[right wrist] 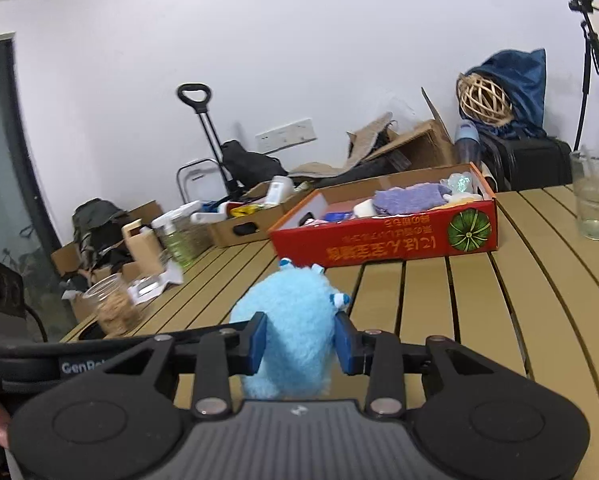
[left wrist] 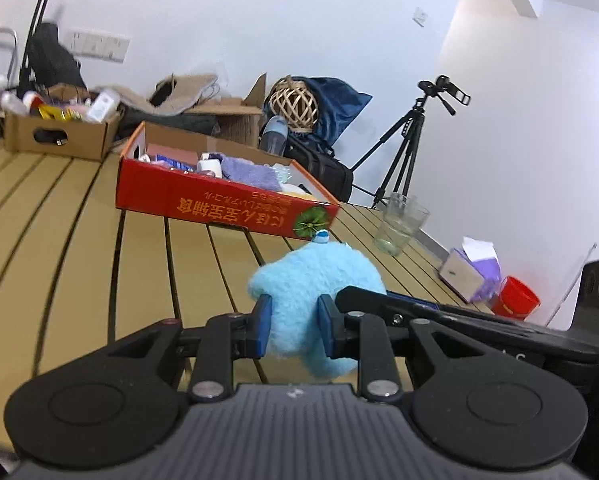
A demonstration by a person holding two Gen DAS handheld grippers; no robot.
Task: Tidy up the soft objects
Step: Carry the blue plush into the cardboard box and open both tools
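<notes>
We hold one blue plush toy [left wrist: 315, 280] between both tools. The left gripper [left wrist: 293, 326] has its blue pads pressed into one side of the toy's fur, and the right gripper [right wrist: 301, 340] has its pads pressed into the opposite side, so both jaws are closed on the toy, not standing free. No earlier view is available to us, so we report only this grip.

All positions below are given relative to the red box [right wrist: 383, 236].

- The toy hangs above the slatted table [right wrist: 459, 312], on the near side of the red box and apart from its front wall. In the left wrist view it sits just before the box's right front corner; in the right wrist view it sits before the left half of the front wall.
- The box lies straight ahead of both grippers, with its long axis running across our line of travel. Its open top already holds a purple cloth [right wrist: 409, 196] and other soft items.
- A drinking glass [right wrist: 593, 196] stands to the right of the box, well clear of the toy.
- A brown carton [left wrist: 57, 132] stands beyond the box's left end.

We judge that the coming move is a forward carry over the front wall. Neither hand looks clearly nearer the box. We must judge whether the toy's lower edge clears the wall top; this cannot be confirmed from these views.
</notes>
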